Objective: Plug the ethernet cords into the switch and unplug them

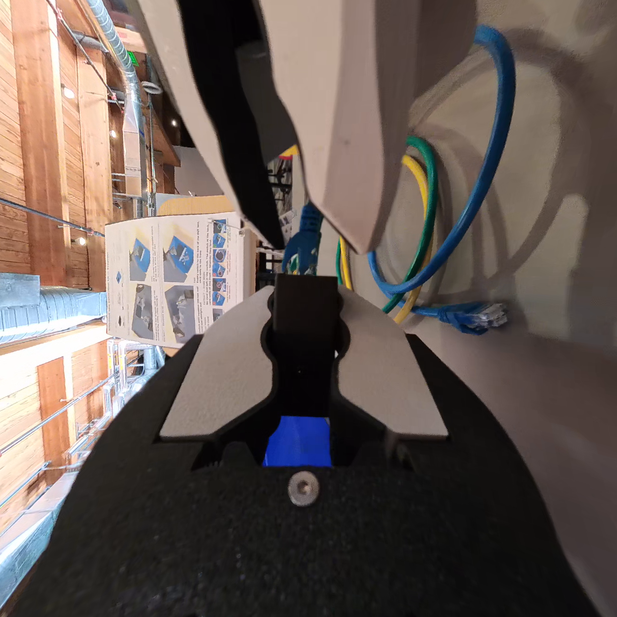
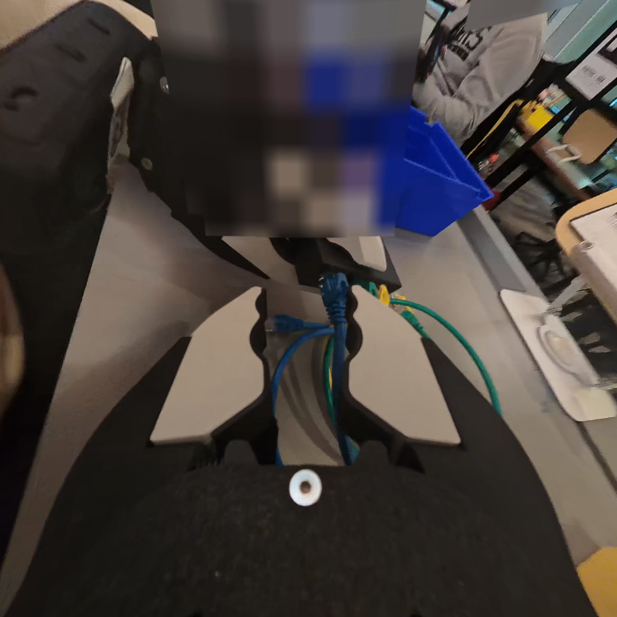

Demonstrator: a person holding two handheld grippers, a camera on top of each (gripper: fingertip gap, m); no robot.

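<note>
My left gripper (image 1: 305, 293) is shut on the small black switch (image 1: 305, 310) and holds it above the grey table (image 1: 534, 434). A blue ethernet plug (image 1: 305, 240) sits in the switch's port. My right gripper (image 2: 307, 297) is open, its fingers on either side of that blue plug (image 2: 334, 288) and its cord (image 2: 339, 367), which runs close to the right finger. The switch (image 2: 350, 267) also holds green (image 2: 372, 288) and yellow (image 2: 384, 295) plugs. A loose blue plug (image 1: 480, 317) lies on the table. The right gripper also shows large in the left wrist view (image 1: 319, 247).
A blue bin (image 2: 434, 173) stands at the back of the table. A white tray (image 2: 561, 354) lies to the right. A printed instruction sheet (image 1: 173, 277) stands behind. A person in a grey hoodie (image 2: 474, 73) is by the shelving. Green and yellow cords (image 1: 424, 187) loop on the table.
</note>
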